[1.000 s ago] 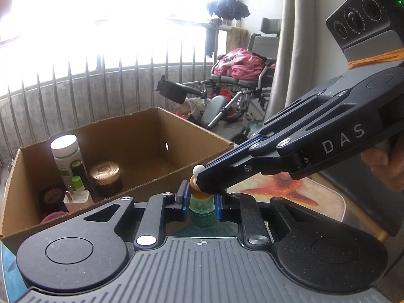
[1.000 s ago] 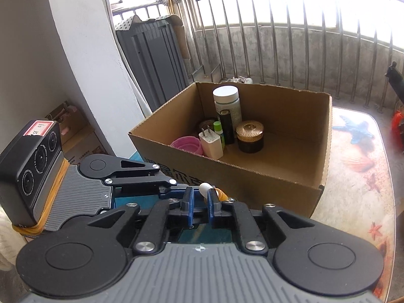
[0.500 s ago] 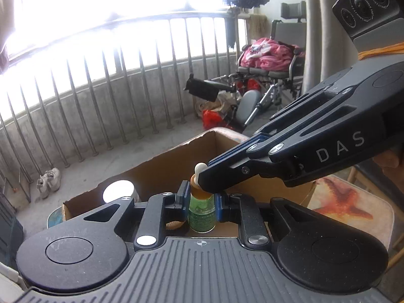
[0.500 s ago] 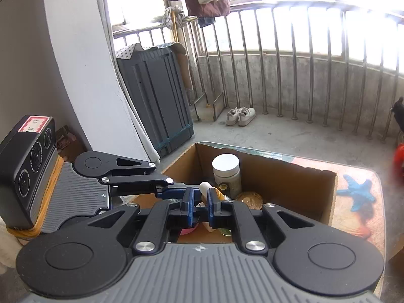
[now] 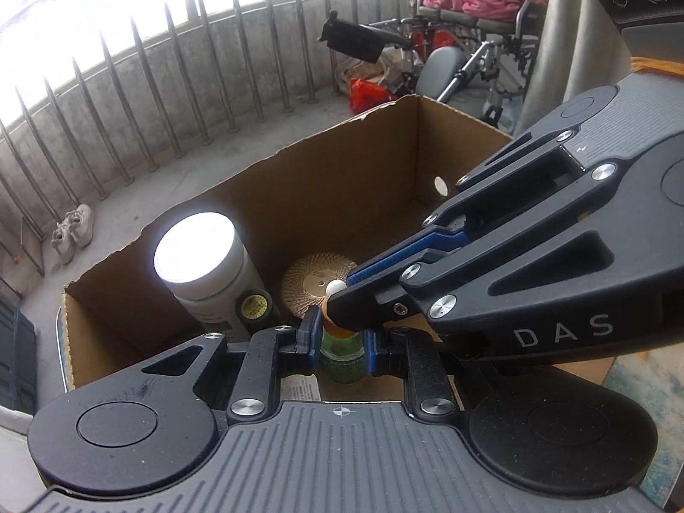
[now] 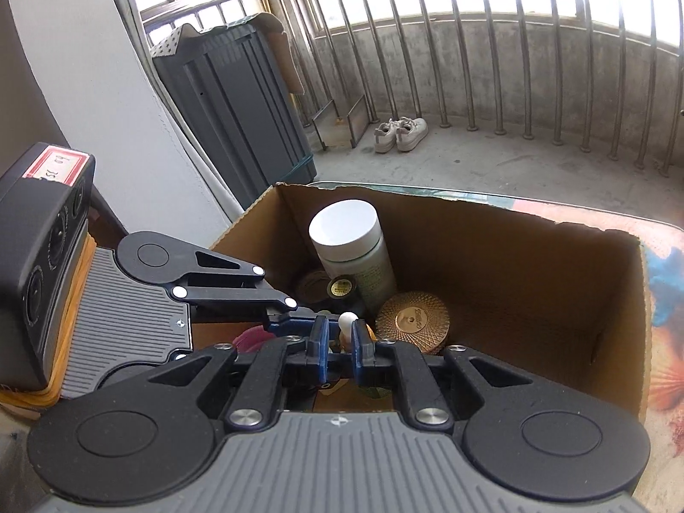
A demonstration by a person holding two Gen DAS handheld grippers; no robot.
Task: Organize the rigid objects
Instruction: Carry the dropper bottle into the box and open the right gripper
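My left gripper (image 5: 341, 337) is shut on the body of a small green bottle (image 5: 344, 357) with an orange collar and white tip. My right gripper (image 6: 340, 340) is shut on the bottle's white tip (image 6: 347, 320); in the left wrist view it (image 5: 337, 299) comes in from the right. Both hold the bottle upright over the open cardboard box (image 5: 325, 171), near its front wall. Inside stand a white-capped jar (image 5: 196, 252), a small dark bottle (image 5: 254, 308) and a gold-lidded jar (image 5: 316, 282). The box also shows in the right wrist view (image 6: 534, 265).
A pink item (image 6: 252, 337) lies in the box's left corner. The box stands on a seashell-print table (image 6: 667, 299). Beyond are balcony railings (image 6: 513, 64), white shoes (image 6: 399, 133), a dark cabinet (image 6: 239, 98) and a wheelchair (image 5: 461, 13).
Both grippers moved forward with the bottle and tilted down, from in front of the box to over its inside. The grip on the bottle is unchanged.
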